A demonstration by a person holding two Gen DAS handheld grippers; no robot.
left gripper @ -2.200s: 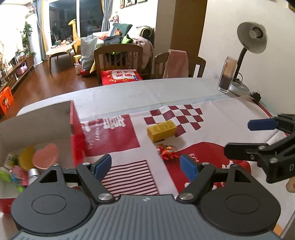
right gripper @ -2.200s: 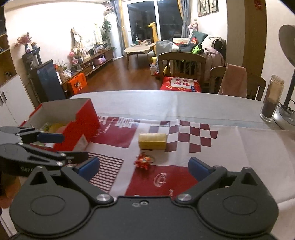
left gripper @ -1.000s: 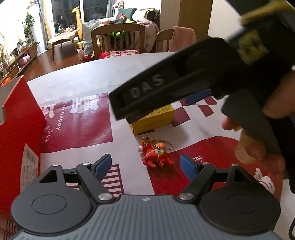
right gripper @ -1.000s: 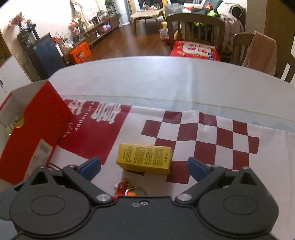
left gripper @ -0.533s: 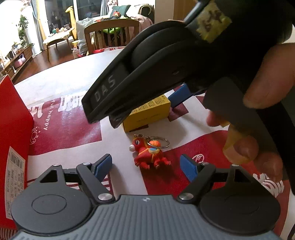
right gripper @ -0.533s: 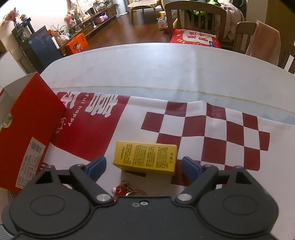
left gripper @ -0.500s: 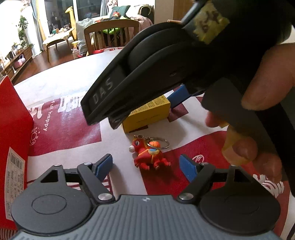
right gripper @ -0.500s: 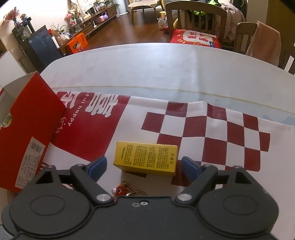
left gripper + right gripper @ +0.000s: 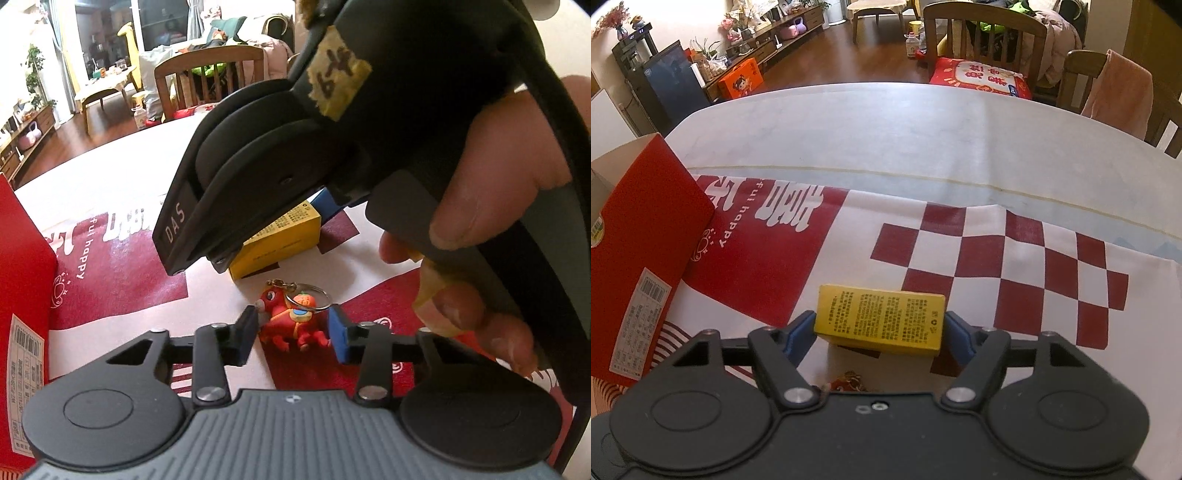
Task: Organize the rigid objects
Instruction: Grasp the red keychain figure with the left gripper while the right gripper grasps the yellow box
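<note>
A yellow box (image 9: 881, 319) lies on the red-and-white cloth. My right gripper (image 9: 879, 330) is shut on it, one blue pad at each short end. The box also shows in the left wrist view (image 9: 280, 242), partly hidden under the right gripper's body. A small red horse keychain (image 9: 290, 321) lies on the cloth just in front of the box. My left gripper (image 9: 293, 332) has closed around it, a pad on each side. A red cardboard box (image 9: 639, 258) stands open at the left.
The right gripper's black body (image 9: 332, 129) and the hand holding it fill the upper right of the left wrist view. The white table (image 9: 905, 129) extends beyond the cloth, with wooden chairs (image 9: 982, 33) behind it.
Both grippers have closed: the right one onto the yellow box, the left one onto the horse keychain. The right gripper moved forward and down over the box.
</note>
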